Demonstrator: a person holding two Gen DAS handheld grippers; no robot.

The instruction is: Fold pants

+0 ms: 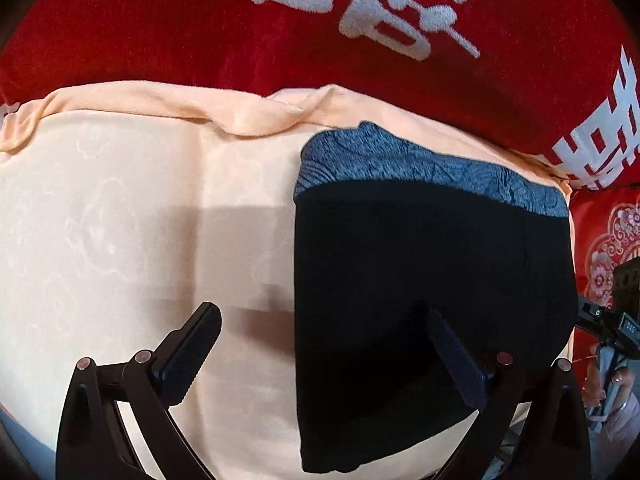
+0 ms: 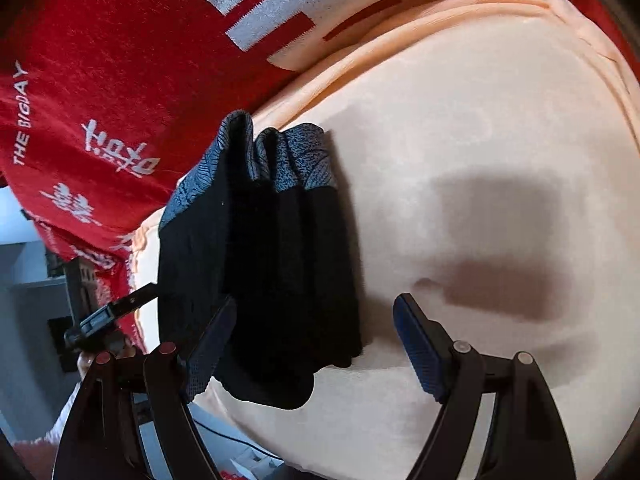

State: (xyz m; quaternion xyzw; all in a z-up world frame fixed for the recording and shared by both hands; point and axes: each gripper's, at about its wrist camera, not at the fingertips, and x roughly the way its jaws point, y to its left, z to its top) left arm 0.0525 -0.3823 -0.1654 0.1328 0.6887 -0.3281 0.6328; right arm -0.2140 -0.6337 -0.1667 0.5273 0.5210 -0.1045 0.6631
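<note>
Black pants folded compact at 3 o'clock on peach sheet | left tongs apart, hovering | right tongs apart, straddling pants, likely released.

Peach sheet-covered bed, folded black pants on it, red blanket beyond

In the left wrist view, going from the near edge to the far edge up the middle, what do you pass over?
left gripper → black pants → blue-grey patterned band → peach sheet → red blanket
</note>
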